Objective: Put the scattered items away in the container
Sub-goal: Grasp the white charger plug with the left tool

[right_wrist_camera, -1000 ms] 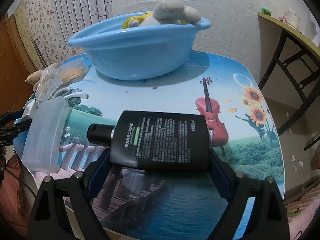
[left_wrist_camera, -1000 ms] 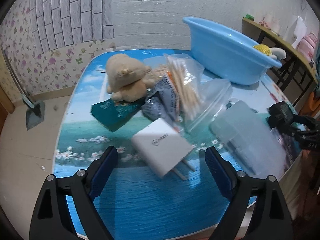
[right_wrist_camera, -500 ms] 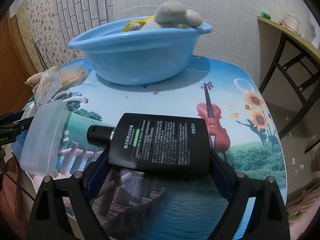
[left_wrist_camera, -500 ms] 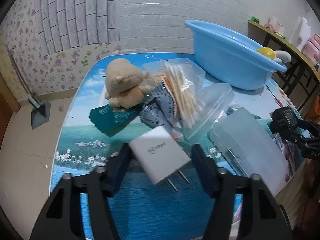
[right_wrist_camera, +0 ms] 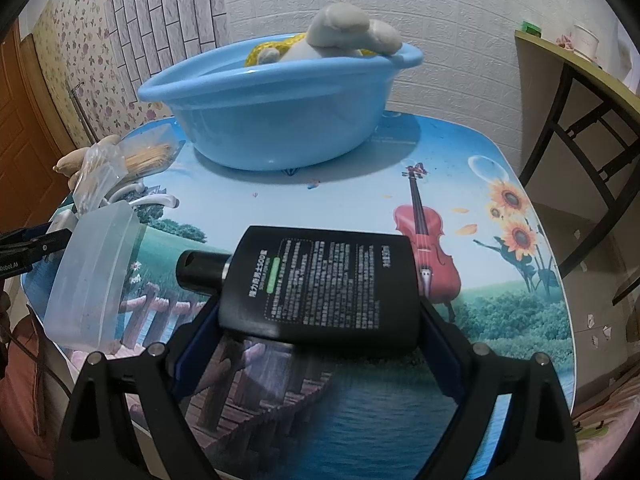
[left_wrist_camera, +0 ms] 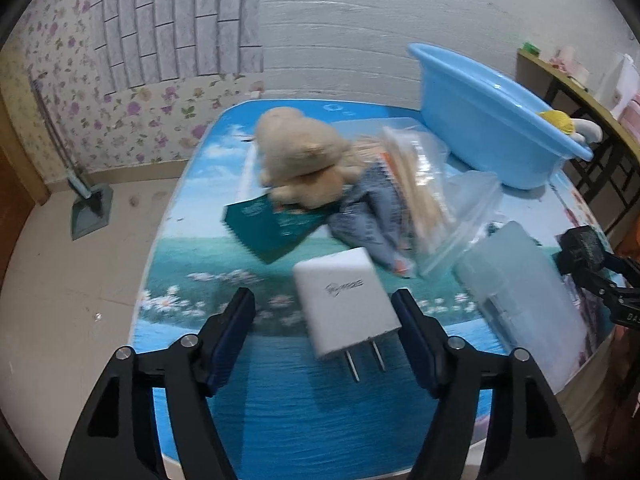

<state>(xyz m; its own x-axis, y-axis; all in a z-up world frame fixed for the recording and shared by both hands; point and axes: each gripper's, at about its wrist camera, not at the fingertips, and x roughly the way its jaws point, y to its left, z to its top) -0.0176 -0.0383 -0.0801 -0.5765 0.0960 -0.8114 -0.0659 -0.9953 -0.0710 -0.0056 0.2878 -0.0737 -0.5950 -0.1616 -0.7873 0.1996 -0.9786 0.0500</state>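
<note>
A white plug charger lies on the table between my left gripper's open fingers, near the right finger, gap on the left. My right gripper is shut on a flat black bottle, held just above the table. The blue tub stands behind it with a grey and yellow plush toy inside; the tub also shows in the left wrist view. A tan teddy, a green packet, a bag of cotton swabs and a clear plastic box lie scattered.
The picture-printed table ends close in front of both grippers. A wooden side table stands at the right. A dustpan leans on the floor by the flowered wall. My right gripper shows at the left wrist view's right edge.
My left gripper closed in around the charger, then widened again; the charger turned with its prongs toward me. My right gripper moved the black bottle a little nearer the tub.
</note>
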